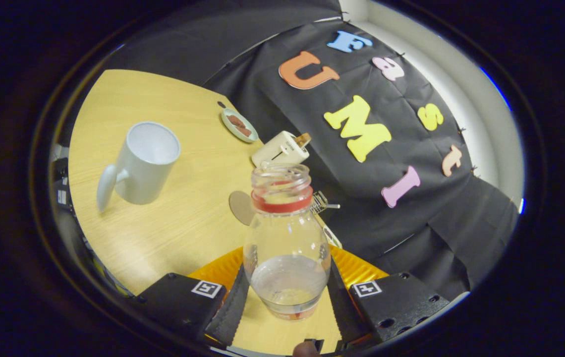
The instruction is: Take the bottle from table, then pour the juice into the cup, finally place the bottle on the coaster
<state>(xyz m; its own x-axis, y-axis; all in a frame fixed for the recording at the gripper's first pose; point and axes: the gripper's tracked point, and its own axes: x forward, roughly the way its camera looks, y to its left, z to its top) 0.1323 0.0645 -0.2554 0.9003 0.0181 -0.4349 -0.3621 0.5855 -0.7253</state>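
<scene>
The clear bottle (pixel 286 245), uncapped, red-banded at the neck and holding only a little liquid, sat low in the middle of the frame, clamped low on its body between the gripper (pixel 286 297), whose jaws had narrowed onto both flanks, probably to steady it for carrying. The whole scene leaned, which suggested the bottle was being swung toward the white cup (pixel 143 161) at the left of the frame. The round coaster (pixel 240 207) lay on the wooden table (pixel 178 233) just behind the bottle's neck, handy for setting it down afterwards.
</scene>
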